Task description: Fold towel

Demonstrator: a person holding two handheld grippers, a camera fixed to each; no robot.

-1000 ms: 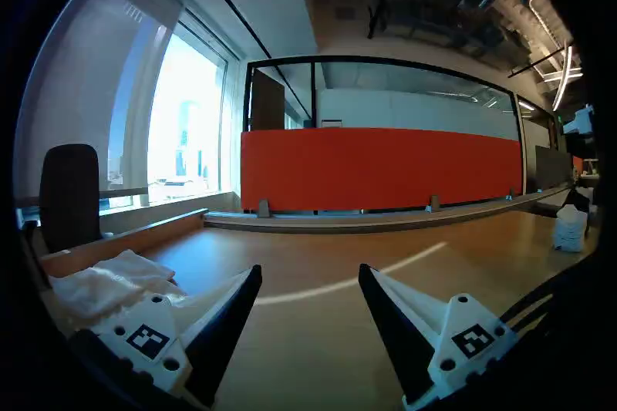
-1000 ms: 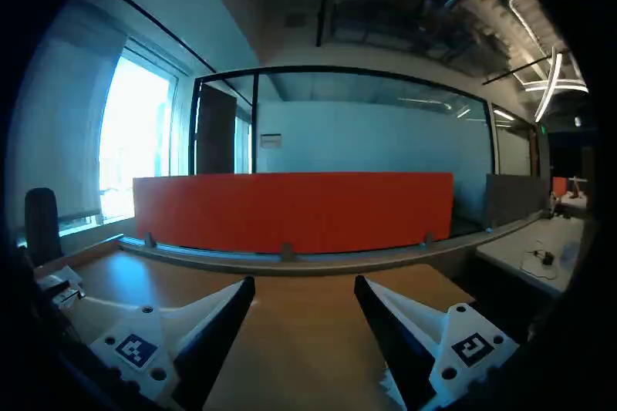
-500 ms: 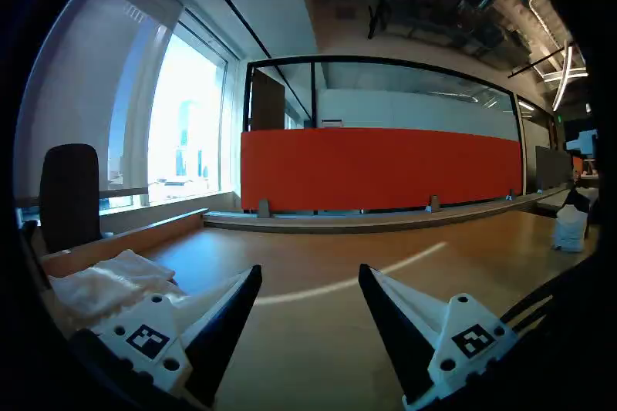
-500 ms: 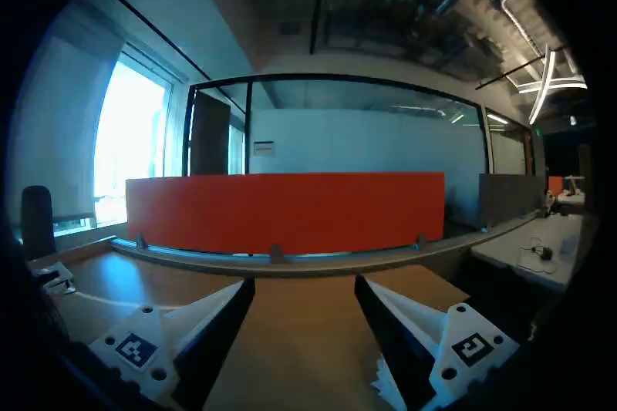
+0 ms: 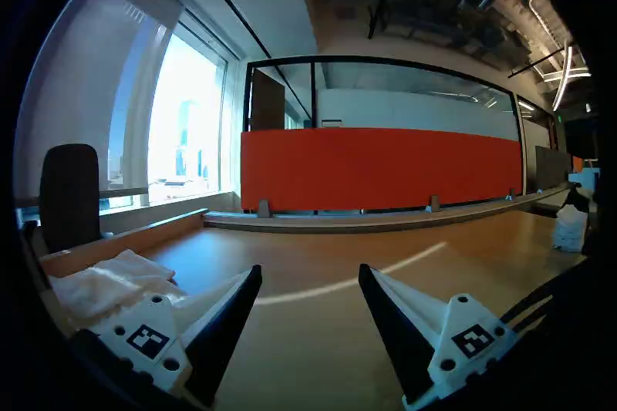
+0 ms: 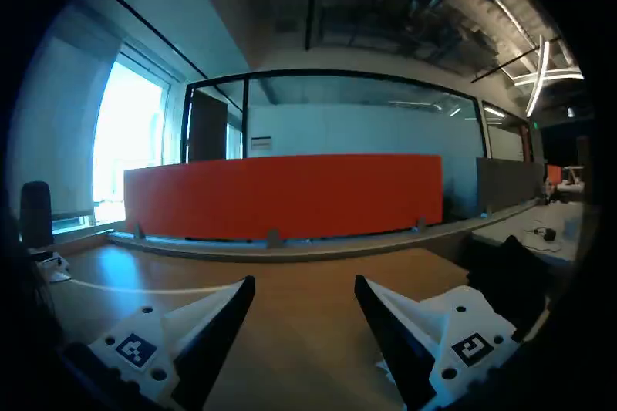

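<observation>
While left hand-held gripper [image 5: 309, 267] and right hand-held gripper [image 6: 304, 278] gape wide, towel [image 5: 108, 281] lies crumpled

Ahead: worktop [image 5: 324, 264] lies open to me as far as the orange partition [image 5: 378, 168], which walls off its far edge.
Near left: crumpled towel [image 5: 108, 281] blocks my way.
Far right: white object [image 5: 569, 227].
Near right: dark shape [image 6: 509, 276], unidentifiable.

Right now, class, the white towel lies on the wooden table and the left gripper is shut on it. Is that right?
Not quite. In the left gripper view the left gripper is open, with its fingers apart over bare wooden table. The white towel does lie on the table, but off to one side and not between the fingers.
</observation>
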